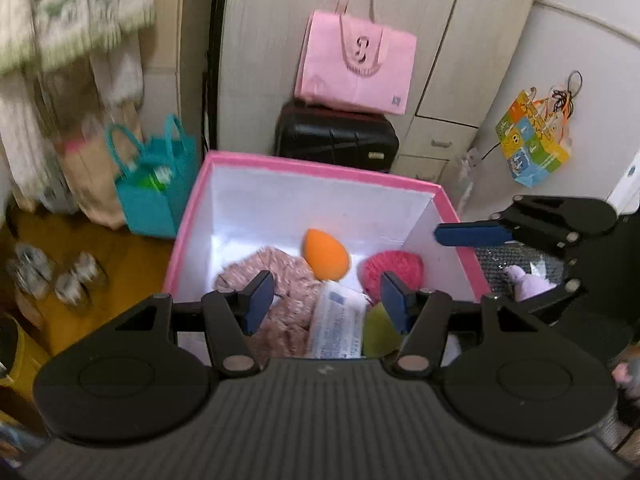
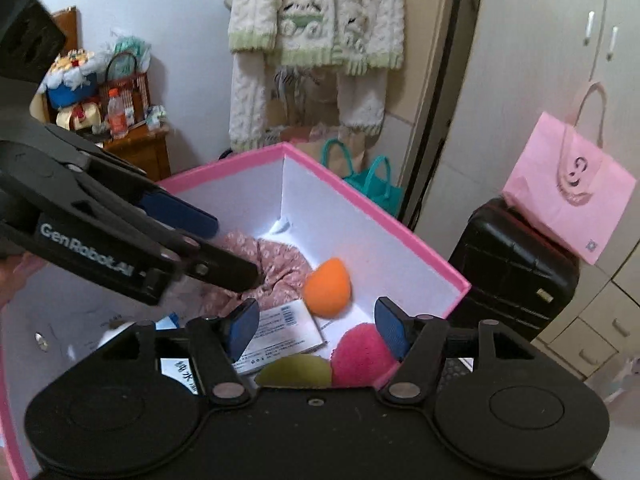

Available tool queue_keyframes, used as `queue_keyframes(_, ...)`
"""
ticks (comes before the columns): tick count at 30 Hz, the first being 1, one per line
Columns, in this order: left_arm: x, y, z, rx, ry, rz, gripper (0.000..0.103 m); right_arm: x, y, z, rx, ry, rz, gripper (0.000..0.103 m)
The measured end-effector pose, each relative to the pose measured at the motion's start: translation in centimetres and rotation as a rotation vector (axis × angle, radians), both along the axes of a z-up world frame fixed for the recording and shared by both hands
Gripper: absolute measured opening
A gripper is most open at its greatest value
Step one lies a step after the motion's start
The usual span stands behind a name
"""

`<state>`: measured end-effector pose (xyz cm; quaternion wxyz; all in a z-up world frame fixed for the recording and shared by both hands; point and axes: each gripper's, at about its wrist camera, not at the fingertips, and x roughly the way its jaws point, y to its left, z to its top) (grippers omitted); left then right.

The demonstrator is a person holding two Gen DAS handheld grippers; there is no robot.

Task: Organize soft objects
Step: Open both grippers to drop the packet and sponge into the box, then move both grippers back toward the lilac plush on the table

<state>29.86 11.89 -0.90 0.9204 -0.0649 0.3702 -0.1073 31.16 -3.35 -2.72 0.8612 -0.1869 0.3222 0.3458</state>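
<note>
A pink box [image 1: 320, 169] with white inner walls holds an orange sponge egg [image 1: 326, 254], a magenta puff [image 1: 394, 271], a pink floral cloth [image 1: 282, 304], a white packet [image 1: 340, 326] and a green sponge [image 1: 380, 332]. My left gripper [image 1: 327, 300] is open and empty above the box's near side. My right gripper [image 2: 316, 330] is open and empty over the box [image 2: 424, 248]; the same sponge egg [image 2: 327, 288], puff [image 2: 360, 354], cloth [image 2: 276, 268], packet [image 2: 280, 334] and green sponge [image 2: 296, 370] show there. A lilac soft toy [image 1: 528, 282] lies right of the box.
A black suitcase [image 1: 336, 136] with a pink bag [image 1: 356, 64] stands behind the box. A teal bag [image 1: 156, 192] sits on the floor at left. White cabinets [image 1: 440, 40] line the back. A knitted sweater [image 2: 316, 32] hangs on the wall.
</note>
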Motion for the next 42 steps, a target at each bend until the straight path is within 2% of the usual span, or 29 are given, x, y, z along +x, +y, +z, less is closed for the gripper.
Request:
queue_keyframes(3,-1.7,-0.4,1.4,0.055,-0.042,-0.022,0.059,-1.3,-1.0,1.3,0.045,-0.005,-0.017,0.069)
queue_keyframes(10,-5.5,-1.1,3.7,0.116,-0.095,-0.075,0.062,-4.9,-2.8,4.1,0.126,-0.010,-0.041,0.069)
queue_keyframes(16,-8.9,-1.9,5.3,0.168,-0.174,-0.082,0.062,-8.2,-3.9,5.5,0.130,-0.013,-0.040,0.069)
queue_keyframes(24,-11.9,-2.4,6.6,0.106,-0.156,-0.172,0.068,-12.0,-6.1,6.8,0.108,-0.052,-0.049,0.069)
queue_keyframes(30,-14.4,-2.8,6.8,0.089,-0.133,-0.213,0.070,-14.9,-7.9,7.6,0.075,-0.097,-0.096,0.069)
queue_keyframes(33,-15.3,-3.3,6.9,0.102,-0.112,-0.255,0.072,-16.7,-8.5,8.1,0.039,-0.153,-0.125,0.069)
queue_keyframes(37,-16.7,-4.4,7.1,0.136,-0.103,-0.289,0.073,-18.9,-9.8,8.6,0.040,-0.178,-0.137,0.069)
queue_keyframes(42,-18.3,-6.1,7.0,0.128,-0.113,-0.347,0.086,-21.6,-11.5,8.5,0.046,-0.213,-0.136,0.070)
